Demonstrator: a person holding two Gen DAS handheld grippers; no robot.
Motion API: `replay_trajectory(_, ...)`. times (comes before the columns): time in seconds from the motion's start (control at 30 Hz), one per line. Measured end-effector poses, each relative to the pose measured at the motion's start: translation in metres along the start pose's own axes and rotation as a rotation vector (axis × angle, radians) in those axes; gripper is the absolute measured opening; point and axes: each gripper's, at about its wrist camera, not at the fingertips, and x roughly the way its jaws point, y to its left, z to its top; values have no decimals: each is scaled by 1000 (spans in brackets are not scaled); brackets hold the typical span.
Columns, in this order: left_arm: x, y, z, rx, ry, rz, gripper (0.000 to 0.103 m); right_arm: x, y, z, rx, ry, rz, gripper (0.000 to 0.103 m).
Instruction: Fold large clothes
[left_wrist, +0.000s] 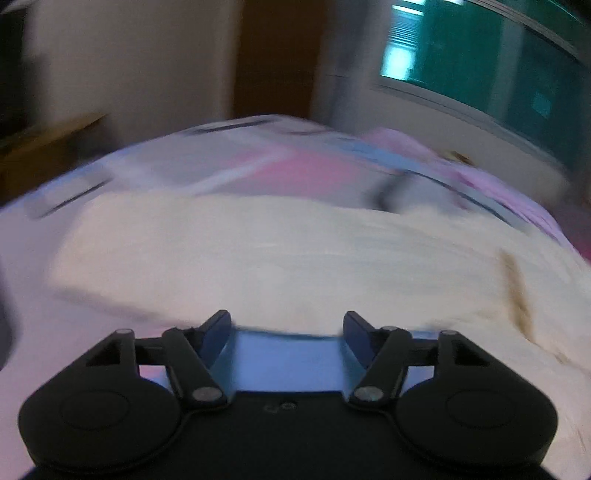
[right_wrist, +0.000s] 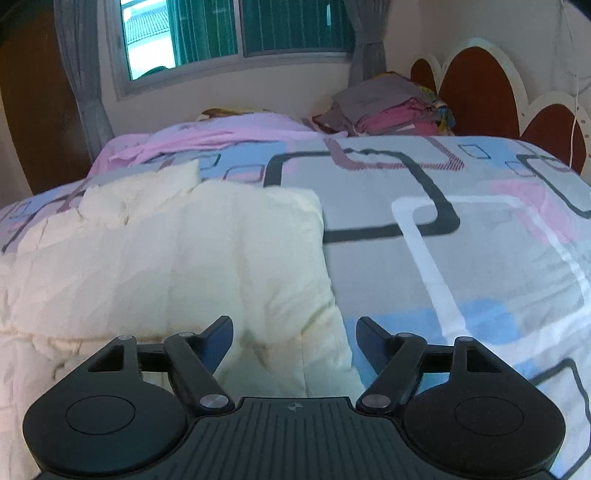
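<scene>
A large cream quilted garment (right_wrist: 177, 258) lies folded on the patterned bed cover (right_wrist: 461, 236). In the left wrist view, which is motion-blurred, it (left_wrist: 277, 254) spreads across the middle, with a brownish mark (left_wrist: 517, 291) near its right side. My left gripper (left_wrist: 286, 325) is open and empty, just above the garment's near edge. My right gripper (right_wrist: 294, 334) is open and empty, over the garment's right edge, with the right finger (right_wrist: 373, 339) above the bed cover.
A stack of folded clothes (right_wrist: 388, 107) sits at the head of the bed by the headboard (right_wrist: 472, 81). A pink blanket (right_wrist: 207, 136) lies along the far side under the window (right_wrist: 229, 33). A wooden door (left_wrist: 277, 55) shows beyond the bed.
</scene>
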Motion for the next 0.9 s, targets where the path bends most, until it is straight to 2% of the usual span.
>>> replay_trajectory(0.1, 2, 53, 5, -199, -12, 16, 65, 1, 6, 0, 2, 5, 1, 73)
replay_trajectory(0.23, 12, 93, 13, -378, -43, 4, 60, 4, 19, 5, -5, -10, -16, 73)
replay_trajectory(0.33, 23, 104, 17, -455, -50, -14, 52, 7, 20, 11, 22, -22, -52, 73)
replay_trajectory(0.5, 37, 116, 21, -511, -54, -28, 41, 4, 13, 17, 77, -42, -98, 73)
replay_trajectory(0.7, 49, 137, 22, -636, -57, -133, 47, -3, 7, 15, 78, -39, -113, 71)
replay_trajectory(0.73, 50, 136, 23, -631, -58, -136, 43, -2, 7, 15, 77, -37, -115, 71)
replay_trajectory(0.77, 51, 134, 24, -619, -59, -136, 31, -2, 7, 15, 76, -36, -115, 71)
replay_trajectory(0.8, 51, 131, 27, -602, -61, -142, 14, -2, 7, 14, 75, -35, -115, 71)
replay_trajectory(0.83, 49, 127, 29, -587, -64, -153, 7, -2, 7, 14, 77, -36, -114, 71)
replay_trajectory(0.9, 38, 109, 38, -522, -118, -171, 7, -2, 7, 14, 76, -38, -109, 71)
